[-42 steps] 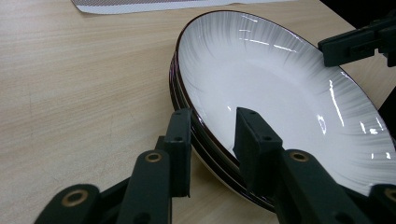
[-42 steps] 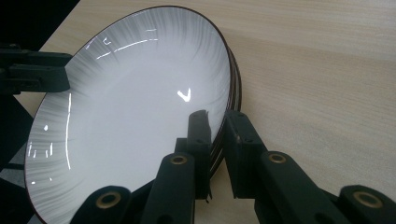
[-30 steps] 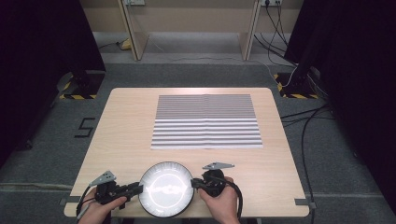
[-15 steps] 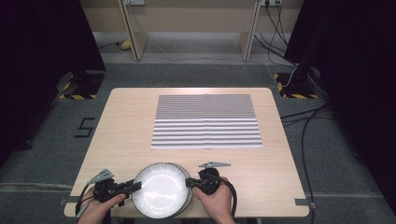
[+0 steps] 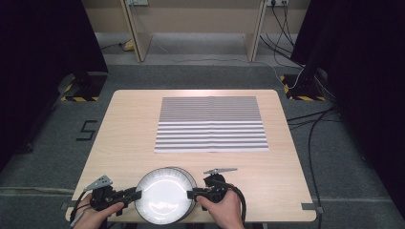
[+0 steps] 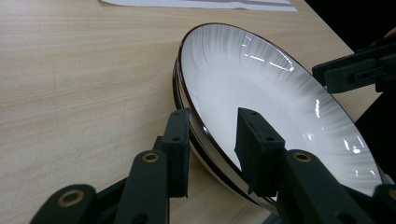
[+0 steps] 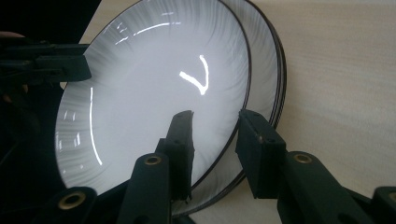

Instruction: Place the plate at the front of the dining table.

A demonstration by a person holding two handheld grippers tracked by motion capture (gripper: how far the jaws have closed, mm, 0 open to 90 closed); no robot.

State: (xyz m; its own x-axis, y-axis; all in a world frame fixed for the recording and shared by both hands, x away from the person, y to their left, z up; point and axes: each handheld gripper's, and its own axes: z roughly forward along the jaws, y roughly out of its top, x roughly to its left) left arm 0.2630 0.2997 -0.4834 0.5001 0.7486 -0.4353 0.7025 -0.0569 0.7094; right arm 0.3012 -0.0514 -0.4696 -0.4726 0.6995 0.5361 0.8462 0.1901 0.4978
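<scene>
A stack of white plates (image 5: 165, 195) with dark rims lies at the front edge of the wooden table (image 5: 129, 129). My left gripper (image 5: 136, 194) is at its left rim, my right gripper (image 5: 191, 194) at its right rim. In the left gripper view the jaws (image 6: 212, 135) straddle the rim of the top plate (image 6: 261, 84) with gaps on both sides. In the right gripper view the jaws (image 7: 217, 135) straddle the rims of the plates (image 7: 154, 93), not pressing on them. Both pairs of jaws have just been opening. The top plate sits slightly offset from those beneath.
A grey-and-white striped mat (image 5: 211, 124) lies flat in the middle of the table, beyond the plates. Bare wood surrounds it on the left and right. The plates reach the table's front edge, with dark floor below. Cables run across the floor at the right.
The plates and both hands have shifted slightly left along the front edge. Nothing else on the table has moved.
</scene>
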